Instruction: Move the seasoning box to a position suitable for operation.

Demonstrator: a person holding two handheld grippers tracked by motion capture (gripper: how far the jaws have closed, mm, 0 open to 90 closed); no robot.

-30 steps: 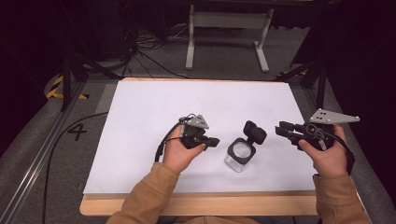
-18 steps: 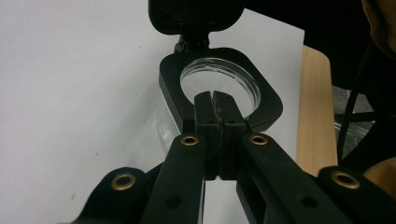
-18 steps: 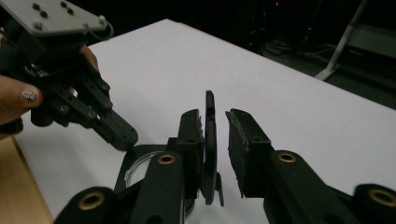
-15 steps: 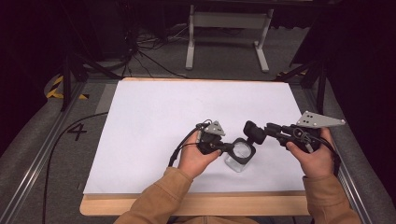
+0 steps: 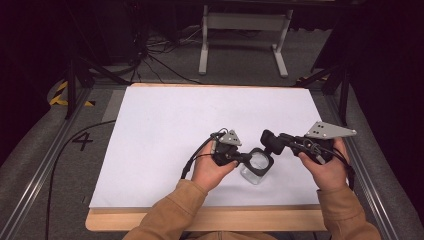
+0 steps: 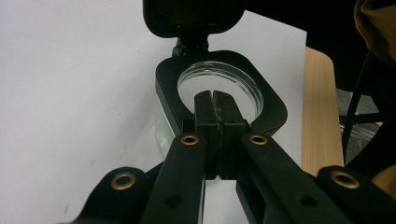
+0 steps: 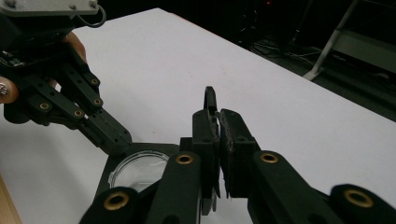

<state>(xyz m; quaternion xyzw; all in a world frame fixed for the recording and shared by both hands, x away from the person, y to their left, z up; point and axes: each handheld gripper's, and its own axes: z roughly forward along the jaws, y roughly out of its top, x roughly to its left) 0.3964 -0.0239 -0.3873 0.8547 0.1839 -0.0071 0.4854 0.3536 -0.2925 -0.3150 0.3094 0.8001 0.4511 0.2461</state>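
Observation:
A small clear glass jar [image 5: 256, 172] with a square black collar [image 6: 273, 109] stands on the white sheet, its hinged black lid [image 5: 268, 137] flipped up. My left gripper [image 5: 246, 157] comes from the left; its jaws are shut with their tips [image 6: 215, 95] lying over the collar's near edge and the jar mouth. My right gripper [image 5: 280, 142] reaches in from the right and is shut on the raised lid, whose thin edge [image 7: 210, 95] sticks up between the jaws. In the right gripper view, the left gripper [image 7: 116, 142] touches the collar's corner beside the glass opening [image 7: 137, 168].
The white sheet [image 5: 200, 115] covers a wooden table whose front edge [image 5: 210, 220] shows near the person. A metal stand [image 5: 240, 30] sits beyond the far edge. A black cable [image 5: 65, 150] trails off the left side, near a floor mark "4".
Both grippers have moved inward to the jar. The left went right onto the collar. The right went left and now holds the lid.

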